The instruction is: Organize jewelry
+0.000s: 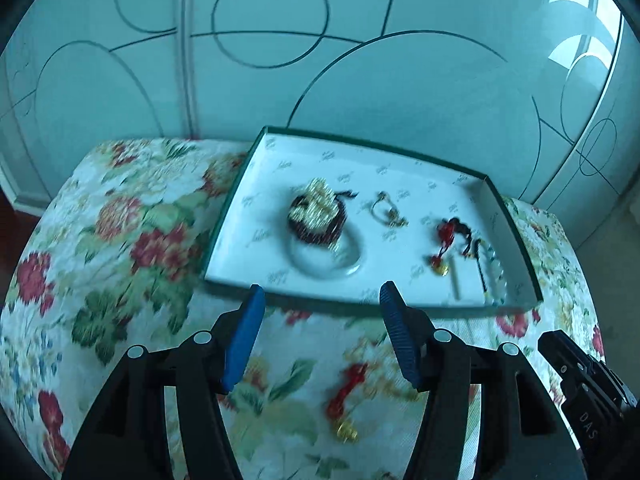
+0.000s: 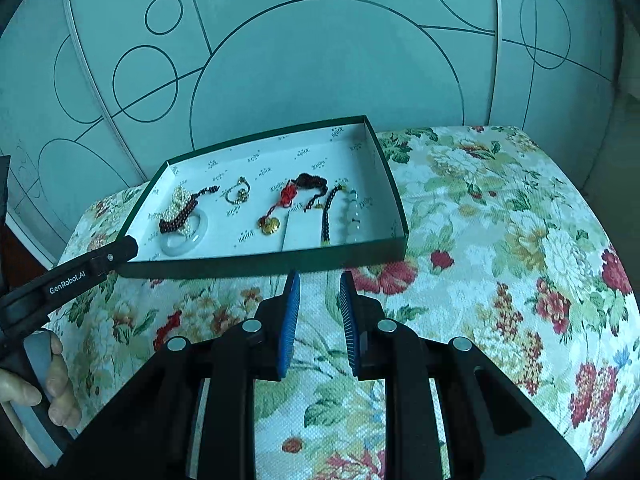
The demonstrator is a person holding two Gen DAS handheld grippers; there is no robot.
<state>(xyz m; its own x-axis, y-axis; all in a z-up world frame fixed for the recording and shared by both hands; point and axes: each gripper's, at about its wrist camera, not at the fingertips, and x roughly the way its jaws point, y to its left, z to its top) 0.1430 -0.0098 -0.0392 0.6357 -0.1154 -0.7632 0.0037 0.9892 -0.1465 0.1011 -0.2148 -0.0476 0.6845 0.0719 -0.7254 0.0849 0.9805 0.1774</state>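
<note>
Nearest my left camera, my left tongs (image 1: pixel 322 296) gape wide and hold nothing, hovering over the floral cloth (image 1: pixel 120 240) on the desk. Between their arms a red knotted charm with a gold pendant (image 1: pixel 346 404) lies on the cloth, near side of the green tray (image 1: pixel 360 306). My right tongs (image 2: pixel 319 280) are parted more narrowly, also holding nothing, just short of the tray's near wall. Inside the tray I see a pale bangle (image 2: pixel 182 246) at left, a ring (image 2: pixel 238 192), a second red charm (image 2: pixel 276 212), dark beads (image 2: pixel 327 216) at right.
</note>
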